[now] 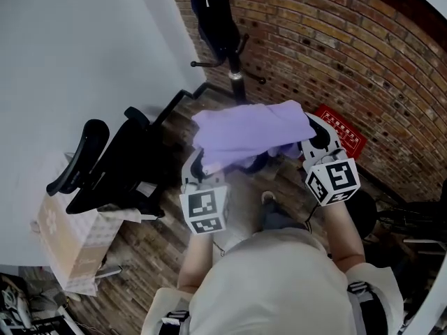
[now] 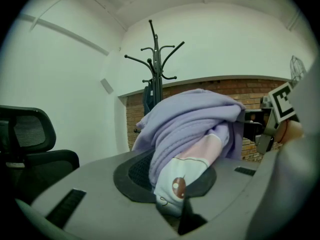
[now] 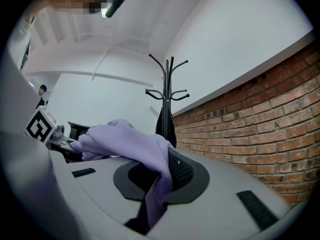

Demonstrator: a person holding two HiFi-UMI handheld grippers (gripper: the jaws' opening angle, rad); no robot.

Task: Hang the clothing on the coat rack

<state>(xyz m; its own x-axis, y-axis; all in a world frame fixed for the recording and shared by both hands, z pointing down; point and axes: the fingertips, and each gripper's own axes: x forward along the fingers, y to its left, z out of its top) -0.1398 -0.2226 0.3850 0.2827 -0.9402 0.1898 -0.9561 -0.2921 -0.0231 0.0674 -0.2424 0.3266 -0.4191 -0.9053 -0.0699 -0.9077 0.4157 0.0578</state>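
A lilac garment (image 1: 253, 132) hangs bunched between my two grippers, held up in the air. My left gripper (image 1: 198, 165) is shut on its left end, where a pale pink patch with a small print (image 2: 181, 183) shows in the left gripper view. My right gripper (image 1: 316, 139) is shut on the garment's right end (image 3: 150, 156). The black coat rack (image 1: 236, 68) stands ahead by the corner of the white wall and the brick wall; its bare hooks (image 2: 156, 59) (image 3: 168, 84) rise above the garment, and a dark item (image 1: 213, 16) hangs on it.
A black office chair (image 1: 112, 162) stands at my left, beside a cardboard box (image 1: 66, 236). A red sign (image 1: 341, 132) lies on the wood floor near the brick wall (image 1: 349, 54). A person (image 3: 42, 94) stands far off in the right gripper view.
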